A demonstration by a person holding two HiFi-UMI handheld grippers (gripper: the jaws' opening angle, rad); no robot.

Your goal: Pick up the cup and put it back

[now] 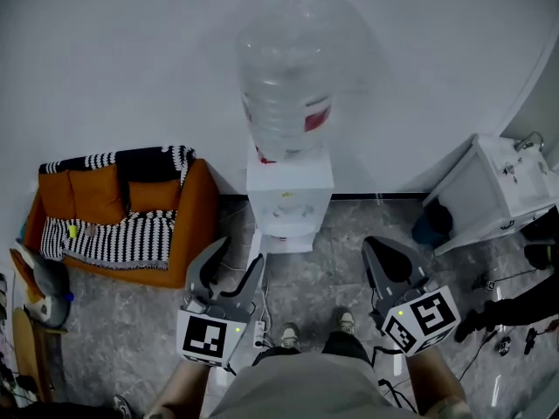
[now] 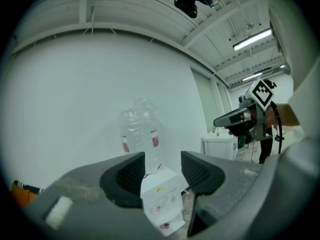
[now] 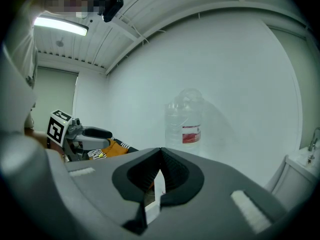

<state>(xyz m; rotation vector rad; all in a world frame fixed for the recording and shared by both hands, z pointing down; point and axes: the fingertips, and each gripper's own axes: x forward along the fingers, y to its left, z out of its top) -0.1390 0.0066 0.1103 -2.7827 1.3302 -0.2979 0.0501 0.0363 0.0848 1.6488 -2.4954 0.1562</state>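
At the dispenser — left gripper released, jaws apart, nothing between; right gripper clenched tip to tip, empty.

Office lounge, water dispenser, sofa

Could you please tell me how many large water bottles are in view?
1. The water bottle sits atop the white dispenser against the wall, right of the orange sofa. Others could be out of frame.
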